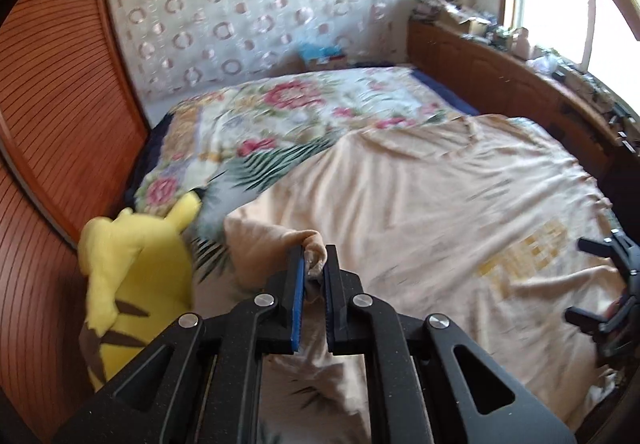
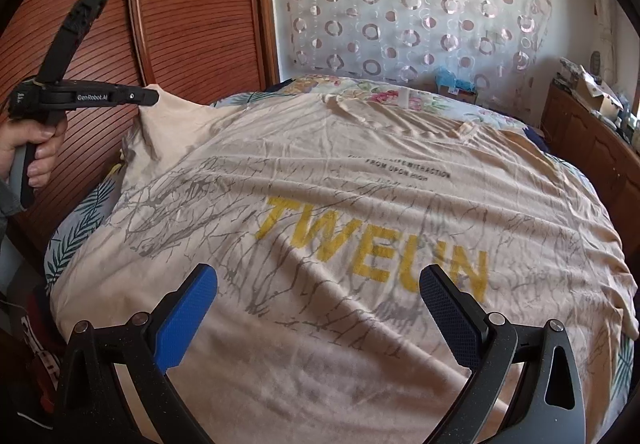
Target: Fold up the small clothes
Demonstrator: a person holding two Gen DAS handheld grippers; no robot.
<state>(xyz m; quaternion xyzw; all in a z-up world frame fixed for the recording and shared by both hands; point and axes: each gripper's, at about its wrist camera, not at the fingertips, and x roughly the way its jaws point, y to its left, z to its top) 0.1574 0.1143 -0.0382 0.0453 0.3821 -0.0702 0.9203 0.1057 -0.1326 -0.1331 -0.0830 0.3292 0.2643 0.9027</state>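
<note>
A peach T-shirt (image 2: 360, 204) with yellow letters and grey branch print lies spread across the bed. My left gripper (image 1: 314, 260) is shut on a bunched edge of the T-shirt (image 1: 312, 244) at its left side and holds it lifted above the bed. In the right wrist view the left gripper (image 2: 154, 97) shows at the upper left, held by a hand (image 2: 36, 148), with the cloth pulled up into a peak. My right gripper (image 2: 318, 284) hangs open over the shirt's near part, nothing between its blue pads (image 2: 188, 308).
A yellow plush toy (image 1: 136, 284) sits at the bed's left edge beside a wooden slatted wardrobe (image 2: 180, 4). A floral bedspread (image 1: 280, 116) covers the far half. A wooden headboard (image 1: 500, 76) with clutter runs along the right, under a window.
</note>
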